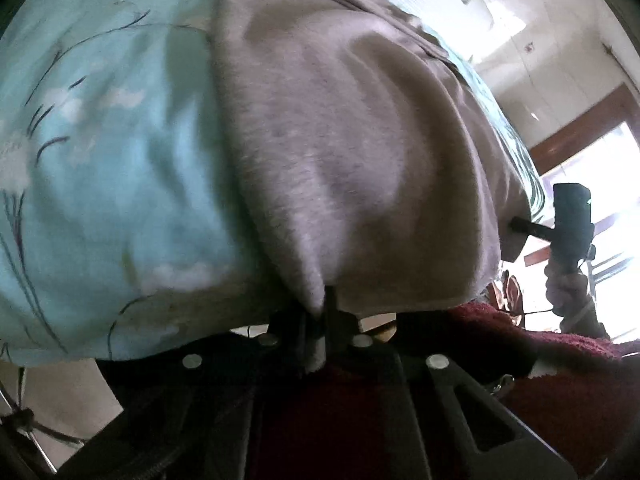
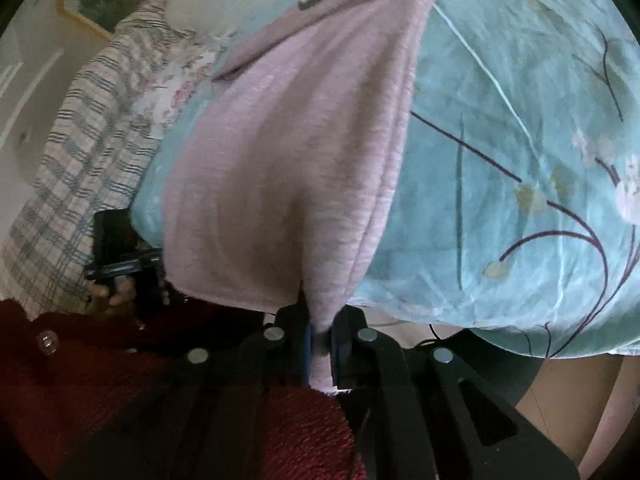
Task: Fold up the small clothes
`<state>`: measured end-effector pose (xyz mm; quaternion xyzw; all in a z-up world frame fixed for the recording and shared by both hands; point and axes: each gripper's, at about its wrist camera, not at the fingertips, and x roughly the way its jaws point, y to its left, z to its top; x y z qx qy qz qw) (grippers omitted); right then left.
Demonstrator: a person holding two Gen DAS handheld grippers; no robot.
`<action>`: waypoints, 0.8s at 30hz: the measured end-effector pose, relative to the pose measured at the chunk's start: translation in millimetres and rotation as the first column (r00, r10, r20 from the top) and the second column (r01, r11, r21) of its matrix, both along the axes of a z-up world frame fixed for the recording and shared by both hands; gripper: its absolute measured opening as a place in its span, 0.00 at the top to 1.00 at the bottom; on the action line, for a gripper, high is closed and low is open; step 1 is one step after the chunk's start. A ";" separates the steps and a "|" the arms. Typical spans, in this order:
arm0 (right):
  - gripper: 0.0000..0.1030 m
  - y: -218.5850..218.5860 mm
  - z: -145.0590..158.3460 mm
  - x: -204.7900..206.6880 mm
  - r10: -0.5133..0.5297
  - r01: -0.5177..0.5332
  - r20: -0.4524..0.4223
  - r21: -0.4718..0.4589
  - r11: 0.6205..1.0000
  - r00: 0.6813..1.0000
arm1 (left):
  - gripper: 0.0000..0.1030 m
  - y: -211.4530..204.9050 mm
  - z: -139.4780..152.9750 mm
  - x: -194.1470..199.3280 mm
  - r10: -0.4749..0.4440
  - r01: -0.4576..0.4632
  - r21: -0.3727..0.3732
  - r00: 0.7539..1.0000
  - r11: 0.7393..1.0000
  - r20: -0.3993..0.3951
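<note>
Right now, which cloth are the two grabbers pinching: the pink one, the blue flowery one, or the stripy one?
The plain pink cloth. Both the left gripper and right gripper clamp its near edge; the others lie untouched.

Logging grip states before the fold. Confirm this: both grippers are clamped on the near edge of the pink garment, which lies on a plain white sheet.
One detail is wrong: the sheet is light blue with a floral print, not plain white, as the right wrist view shows. The rest holds: the left gripper and the right gripper are each clamped on the near edge of the pink garment.
</note>
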<state>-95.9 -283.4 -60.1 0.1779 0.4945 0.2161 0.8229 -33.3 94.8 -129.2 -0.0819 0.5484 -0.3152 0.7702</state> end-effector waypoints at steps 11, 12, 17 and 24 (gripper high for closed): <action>0.93 -55.3 48.8 -43.8 -0.118 0.088 0.148 0.201 0.976 0.982 | 0.96 56.0 100.1 -37.6 0.158 -0.116 -0.182 0.958 0.977 0.240; 0.93 -59.9 54.1 -46.1 -0.134 0.096 0.164 0.224 0.970 0.977 | 0.97 58.9 108.6 -39.7 0.167 -0.115 -0.204 0.951 0.972 0.260; 0.94 -66.0 78.1 -48.9 -0.162 0.074 0.249 0.327 0.942 0.955 | 0.98 57.7 142.8 -32.9 0.195 -0.095 -0.296 0.923 0.951 0.332; 0.94 -59.0 103.9 -29.1 -0.185 0.052 0.331 0.371 0.927 0.925 | 1.00 56.2 175.1 -5.8 0.259 -0.102 -0.366 0.875 0.925 0.410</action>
